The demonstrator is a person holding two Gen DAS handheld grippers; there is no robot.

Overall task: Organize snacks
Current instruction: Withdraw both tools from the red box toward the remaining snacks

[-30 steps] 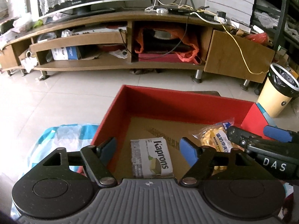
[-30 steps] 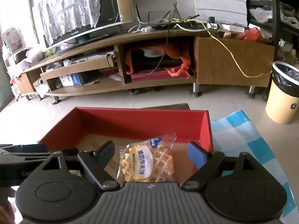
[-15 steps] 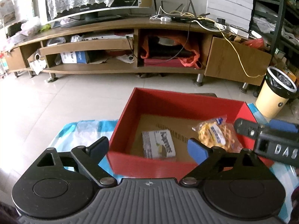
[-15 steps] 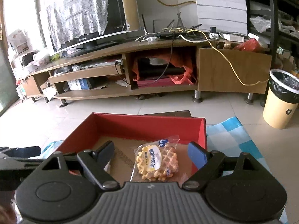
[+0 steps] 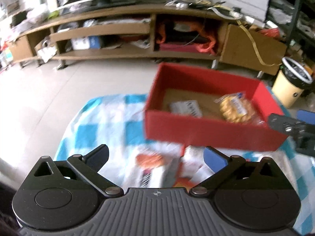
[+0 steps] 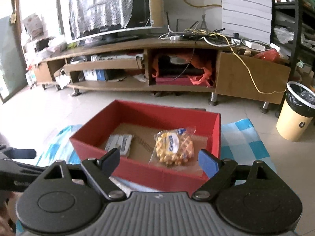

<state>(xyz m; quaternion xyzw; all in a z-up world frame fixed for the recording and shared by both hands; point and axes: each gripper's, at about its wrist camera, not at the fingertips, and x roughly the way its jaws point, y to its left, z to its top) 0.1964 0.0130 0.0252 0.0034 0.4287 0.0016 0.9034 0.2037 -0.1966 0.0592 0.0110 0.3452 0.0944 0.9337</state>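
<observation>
My left hand-held gripper (image 5: pixel 155 157) is released, nothing in it, hanging over blurred snack packs (image 5: pixel 157 169) on the checked cloth (image 5: pixel 102 125), just short of the red box (image 5: pixel 212 131). My right hand-held gripper (image 6: pixel 159 161) is also spread wide & empty, at the box's (image 6: pixel 157 173) near wall. Inside the box: waffle pack (image 6: pixel 174 147) on the right, white pack (image 6: pixel 120 142) to its left, apart from each other, both flat on the cardboard bottom. Behind: TV stand (image 6: pixel 137 47), bin (image 6: pixel 297 112) on the floor at right.
</observation>
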